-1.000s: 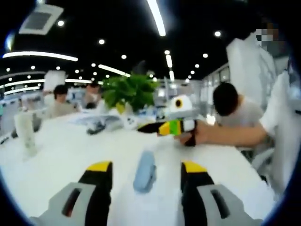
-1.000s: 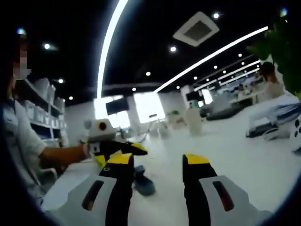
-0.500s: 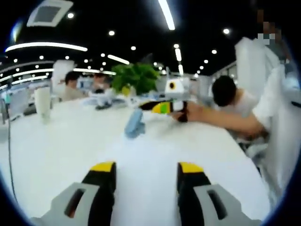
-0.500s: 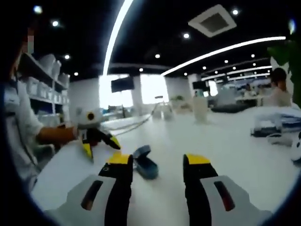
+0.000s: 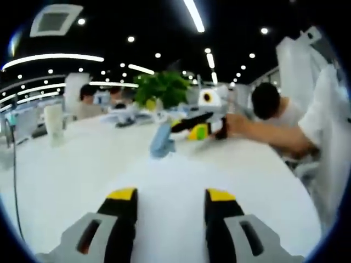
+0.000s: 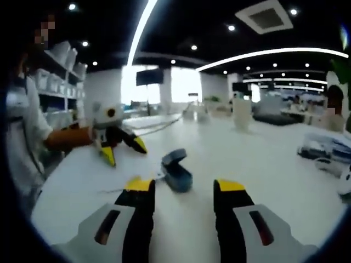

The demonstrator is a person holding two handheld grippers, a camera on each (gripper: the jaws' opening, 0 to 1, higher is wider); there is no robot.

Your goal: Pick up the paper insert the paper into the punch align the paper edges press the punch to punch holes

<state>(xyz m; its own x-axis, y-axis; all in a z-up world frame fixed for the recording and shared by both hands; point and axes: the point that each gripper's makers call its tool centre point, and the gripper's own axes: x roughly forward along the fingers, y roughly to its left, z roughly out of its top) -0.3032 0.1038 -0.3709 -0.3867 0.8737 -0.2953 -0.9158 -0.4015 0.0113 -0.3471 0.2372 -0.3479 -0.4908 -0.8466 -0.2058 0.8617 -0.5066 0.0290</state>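
A blue hole punch (image 5: 162, 141) stands on the white table (image 5: 82, 175), well ahead of my left gripper (image 5: 170, 197), which is open with nothing between its jaws. Beyond the punch, my right gripper (image 5: 185, 128) comes in from the right, held by a hand (image 5: 233, 125). In the right gripper view the punch (image 6: 175, 169) lies just ahead of my open, empty right gripper (image 6: 184, 186), lid raised. My left gripper (image 6: 125, 150) hovers open to the punch's left. A thin edge on the table may be the paper (image 6: 115, 190); white on white, I cannot be sure.
A green plant (image 5: 162, 87) and a white cup (image 5: 54, 121) stand at the table's far side, where people (image 5: 88, 101) sit. A cable (image 5: 13, 181) runs along the left edge. Shelves (image 6: 60, 76) rise at left; office items (image 6: 323, 150) lie at right.
My left gripper has drawn back, so the punch lies farther ahead of it. The right gripper's view has tipped down to the table, and the left gripper now stands clear of the punch.
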